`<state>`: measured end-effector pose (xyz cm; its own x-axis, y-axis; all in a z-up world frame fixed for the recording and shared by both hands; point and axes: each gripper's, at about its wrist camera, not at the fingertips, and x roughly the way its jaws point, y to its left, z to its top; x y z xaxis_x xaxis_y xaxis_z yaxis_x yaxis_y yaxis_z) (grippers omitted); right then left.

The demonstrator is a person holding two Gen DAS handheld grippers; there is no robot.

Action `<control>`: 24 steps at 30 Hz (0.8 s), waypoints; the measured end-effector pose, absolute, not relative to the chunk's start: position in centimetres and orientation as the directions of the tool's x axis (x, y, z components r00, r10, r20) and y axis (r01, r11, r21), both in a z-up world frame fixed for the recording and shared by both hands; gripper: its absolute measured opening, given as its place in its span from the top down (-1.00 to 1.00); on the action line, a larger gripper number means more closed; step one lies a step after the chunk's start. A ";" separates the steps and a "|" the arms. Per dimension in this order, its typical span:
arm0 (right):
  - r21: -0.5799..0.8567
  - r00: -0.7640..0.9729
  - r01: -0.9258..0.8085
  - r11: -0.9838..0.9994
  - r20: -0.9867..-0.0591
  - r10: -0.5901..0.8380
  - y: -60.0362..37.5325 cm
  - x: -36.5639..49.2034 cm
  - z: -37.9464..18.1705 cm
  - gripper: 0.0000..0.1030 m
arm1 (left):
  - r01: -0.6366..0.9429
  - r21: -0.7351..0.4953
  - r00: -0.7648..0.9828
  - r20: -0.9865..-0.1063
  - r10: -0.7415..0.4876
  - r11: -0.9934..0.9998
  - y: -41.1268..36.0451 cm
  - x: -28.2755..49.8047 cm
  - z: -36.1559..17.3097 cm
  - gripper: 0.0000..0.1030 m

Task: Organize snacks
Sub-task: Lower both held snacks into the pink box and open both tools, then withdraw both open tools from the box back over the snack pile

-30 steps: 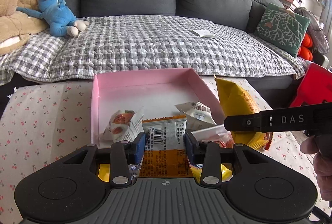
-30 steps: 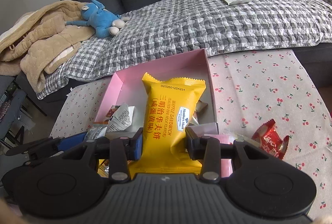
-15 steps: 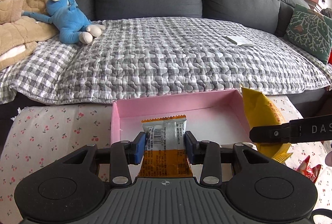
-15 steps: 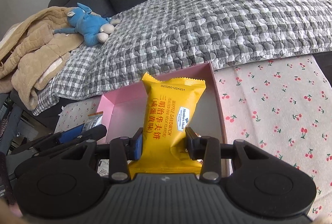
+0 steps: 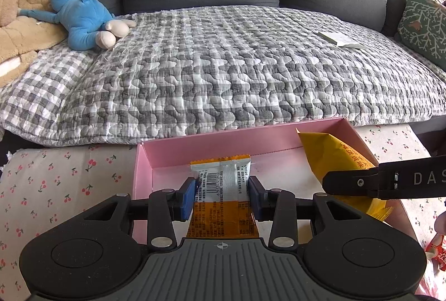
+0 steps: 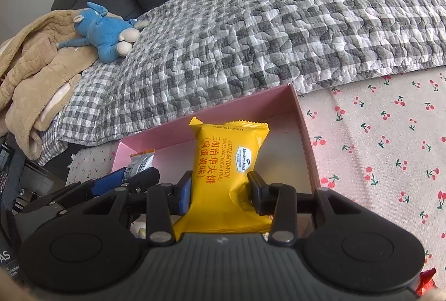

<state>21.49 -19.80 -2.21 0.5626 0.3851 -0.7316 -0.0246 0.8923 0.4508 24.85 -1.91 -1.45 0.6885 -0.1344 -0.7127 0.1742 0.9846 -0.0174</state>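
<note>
Left claw (image 5: 221, 193) grips orange-silver packet (image 5: 221, 181); right claw (image 6: 220, 191), jaws just easing, pinches yellow waffle sandwich pack (image 6: 227, 159); both over pink box (image 5: 211, 146) for sorting.

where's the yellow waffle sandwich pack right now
Between the fingers of the right tool, the yellow pack sits over the pink box, right of the left tool's orange-and-silver packet.

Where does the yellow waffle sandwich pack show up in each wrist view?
Left wrist view: yellow waffle sandwich pack at right, in the right gripper, over the pink box.
Right wrist view: pack at centre, between that gripper's fingers.
Shared landmark: blue plush toy on the sofa, upper left.
</note>
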 end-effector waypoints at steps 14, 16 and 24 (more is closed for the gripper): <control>0.440 0.625 -0.026 0.898 -0.694 0.358 -22.2 18.2 -0.2 -0.67 | 0.176 -0.063 0.674 -0.719 -0.167 0.982 -1.3 23.7 -1.5 -0.66; 0.427 0.631 -0.031 0.904 -0.693 0.349 -22.5 17.2 0.1 -0.72 | 0.179 -0.081 0.670 -0.719 -0.182 0.980 -1.1 22.9 -1.2 -0.74; 0.359 0.656 -0.060 0.931 -0.689 0.308 -22.3 13.2 1.4 -0.88 | 0.213 -0.066 0.677 -0.710 -0.196 0.975 -0.5 18.6 -0.2 -0.81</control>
<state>13.19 -22.33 1.35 0.6559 0.3080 -0.6892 -0.0595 0.9313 0.3595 18.55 -0.51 -0.21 0.6766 -0.1956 -0.7099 0.2125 0.9749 -0.0660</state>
